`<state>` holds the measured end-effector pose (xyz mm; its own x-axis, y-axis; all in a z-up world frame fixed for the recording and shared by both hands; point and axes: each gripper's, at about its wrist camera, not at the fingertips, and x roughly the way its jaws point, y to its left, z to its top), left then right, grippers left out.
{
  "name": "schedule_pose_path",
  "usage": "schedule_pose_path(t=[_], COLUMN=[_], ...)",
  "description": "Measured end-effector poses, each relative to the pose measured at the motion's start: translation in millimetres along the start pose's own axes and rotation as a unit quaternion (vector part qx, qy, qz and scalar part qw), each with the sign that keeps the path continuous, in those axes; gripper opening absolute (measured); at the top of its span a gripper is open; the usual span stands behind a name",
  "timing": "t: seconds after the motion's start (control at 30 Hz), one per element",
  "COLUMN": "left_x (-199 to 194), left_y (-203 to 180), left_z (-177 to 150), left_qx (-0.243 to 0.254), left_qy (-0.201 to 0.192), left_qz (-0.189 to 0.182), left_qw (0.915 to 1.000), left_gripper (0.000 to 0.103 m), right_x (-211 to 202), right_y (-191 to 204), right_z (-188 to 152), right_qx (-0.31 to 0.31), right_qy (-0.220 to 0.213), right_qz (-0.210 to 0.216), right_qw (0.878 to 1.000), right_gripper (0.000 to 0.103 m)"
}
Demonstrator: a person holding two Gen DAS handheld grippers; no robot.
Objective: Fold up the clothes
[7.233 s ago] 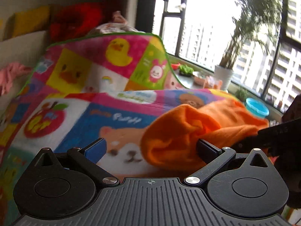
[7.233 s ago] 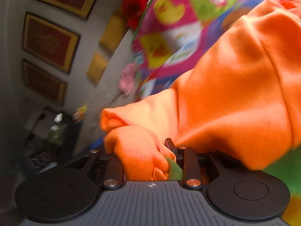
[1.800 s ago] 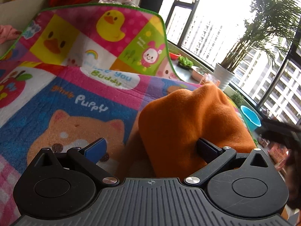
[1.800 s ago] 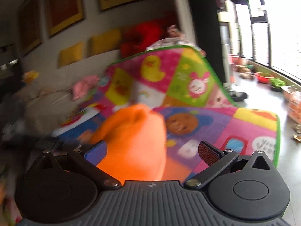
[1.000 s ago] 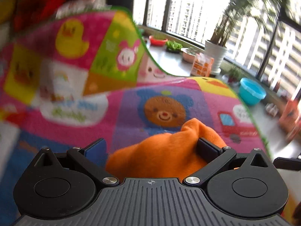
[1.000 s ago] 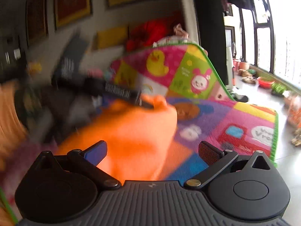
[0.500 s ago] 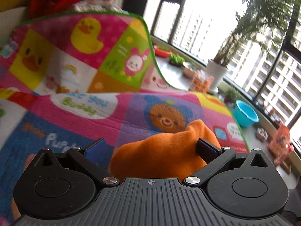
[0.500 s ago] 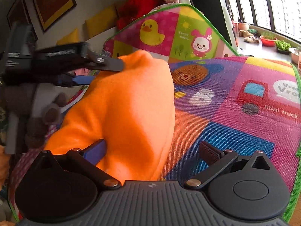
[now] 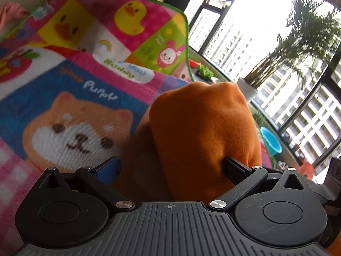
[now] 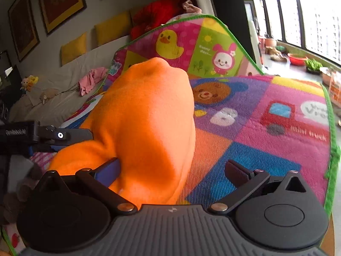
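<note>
Now orange garment (image 9: 204, 132) bunched between both grippers' wide-spread jaws.

Play mat (image 9: 64, 98) print: "Puppy" above dog; "Buddy" on white patch. Right view: "Bunny days" by rabbit, "mini truck" under truck.

Orange fleece garment (image 10: 149, 115), bunched upright, on mat
</note>
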<state>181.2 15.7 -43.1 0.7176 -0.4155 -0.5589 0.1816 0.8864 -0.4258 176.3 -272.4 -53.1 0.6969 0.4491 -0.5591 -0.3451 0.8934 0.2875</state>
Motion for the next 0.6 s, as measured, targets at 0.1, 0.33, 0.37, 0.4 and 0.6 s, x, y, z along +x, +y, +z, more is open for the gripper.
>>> schedule_pose_path(t=[0.1,0.33,0.37,0.4,0.6], left_x=[-3.2,-3.3,-3.7,-4.0,-4.4], left_y=[8.4,14.4,14.7,15.0,17.4], left_z=[-13.0,-22.0,-22.0,-22.1,-23.7], left_qx=[-0.019,-0.026,-0.027,-0.028,-0.035], left_qy=[-0.006,-0.036,-0.037,-0.038,-0.041], left_qz=[-0.010,-0.027,-0.029,-0.030,-0.036], left_qw=[0.9998,0.9987,0.9986,0.9985,0.9979], left_gripper=[0.103,0.103,0.103,0.103,0.103], right_x=[-4.5,-16.7,-11.0,-3.4,38.5], right_y=[-15.6,-29.1,-26.7,-23.7,-25.2], right_z=[1.7,37.9,45.9,52.9,53.8], right_qx=[0.046,0.077,0.068,0.057,0.019], right_qy=[0.015,-0.071,-0.074,-0.074,-0.038], right_qz=[0.030,0.008,-0.004,-0.015,-0.060], right_qw=[0.998,0.994,0.995,0.996,0.997], right_gripper=[0.103,0.103,0.103,0.103,0.103])
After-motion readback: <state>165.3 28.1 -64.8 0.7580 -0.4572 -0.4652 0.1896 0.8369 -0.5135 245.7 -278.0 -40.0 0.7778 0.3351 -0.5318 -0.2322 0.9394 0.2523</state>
